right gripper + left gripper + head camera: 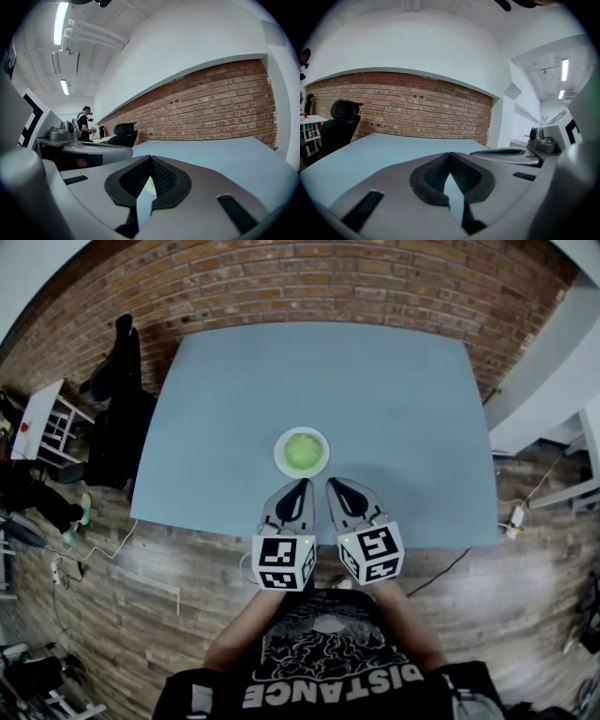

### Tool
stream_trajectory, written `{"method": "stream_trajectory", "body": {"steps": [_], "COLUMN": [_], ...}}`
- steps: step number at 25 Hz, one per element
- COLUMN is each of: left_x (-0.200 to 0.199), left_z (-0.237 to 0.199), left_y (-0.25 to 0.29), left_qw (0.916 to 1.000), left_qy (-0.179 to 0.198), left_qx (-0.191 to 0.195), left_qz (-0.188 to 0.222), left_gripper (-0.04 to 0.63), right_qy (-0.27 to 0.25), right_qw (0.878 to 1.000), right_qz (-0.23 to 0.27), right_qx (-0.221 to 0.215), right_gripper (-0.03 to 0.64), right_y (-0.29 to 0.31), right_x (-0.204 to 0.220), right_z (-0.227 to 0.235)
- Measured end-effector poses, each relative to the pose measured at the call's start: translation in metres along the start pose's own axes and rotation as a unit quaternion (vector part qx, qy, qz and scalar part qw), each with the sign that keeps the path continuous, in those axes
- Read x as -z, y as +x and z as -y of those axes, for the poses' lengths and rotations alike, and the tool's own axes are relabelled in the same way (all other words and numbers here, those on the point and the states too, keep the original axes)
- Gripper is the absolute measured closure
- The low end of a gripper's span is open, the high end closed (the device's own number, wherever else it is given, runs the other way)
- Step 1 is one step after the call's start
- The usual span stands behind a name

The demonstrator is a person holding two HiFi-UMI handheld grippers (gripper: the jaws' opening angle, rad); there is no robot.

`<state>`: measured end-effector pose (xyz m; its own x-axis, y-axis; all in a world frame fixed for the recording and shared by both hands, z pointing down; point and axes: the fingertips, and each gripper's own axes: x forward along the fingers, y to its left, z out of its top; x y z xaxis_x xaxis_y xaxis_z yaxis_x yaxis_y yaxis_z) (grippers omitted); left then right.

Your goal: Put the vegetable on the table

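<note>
While a round pale-green vegetable (pixel 302 451) waits on a small white plate (pixel 280 457) on the pale blue table (pixel 216 409), the left gripper (pixel 302 487) and right gripper (pixel 334 486) hover side by side just short of the plate, angled towards it, fingers pressed together on nothing. A clean lift likely means spreading one gripper's fingers wide, then straddling the vegetable squarely.

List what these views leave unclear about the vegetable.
Vegetable, head view: too small and blurred to tell its kind.
Right gripper view: only a green sliver shows; the right gripper hides the rest.
Left gripper view: not seen; the left gripper fills the foreground.
</note>
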<state>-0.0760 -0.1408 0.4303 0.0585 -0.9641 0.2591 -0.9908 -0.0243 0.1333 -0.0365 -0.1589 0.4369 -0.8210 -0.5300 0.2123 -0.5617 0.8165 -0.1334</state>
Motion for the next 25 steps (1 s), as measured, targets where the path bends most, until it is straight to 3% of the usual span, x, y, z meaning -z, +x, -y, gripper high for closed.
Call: {"method": "stream_trajectory", "body": {"steps": [5,25], "left_x": [0.004,0.01], "left_z": [0.009,0.013], "left_y": [-0.004,-0.006], "left_qw": [0.9998,0.9997], "left_qy": [0.017,0.014], "left_qx": [-0.001,0.003], "left_qz": [-0.003,-0.019], "left_gripper": [0.594,0.594], "right_qy": [-0.003,-0.008], "right_qw": [1.0,1.0], "right_qz": [-0.001,0.007], "right_qx": [-0.009,-0.01], "right_gripper": [0.609,0.609], "right_y": [-0.006,-0.01], "right_x": [0.002,0.001], "right_z": [-0.005,-0.006]}}
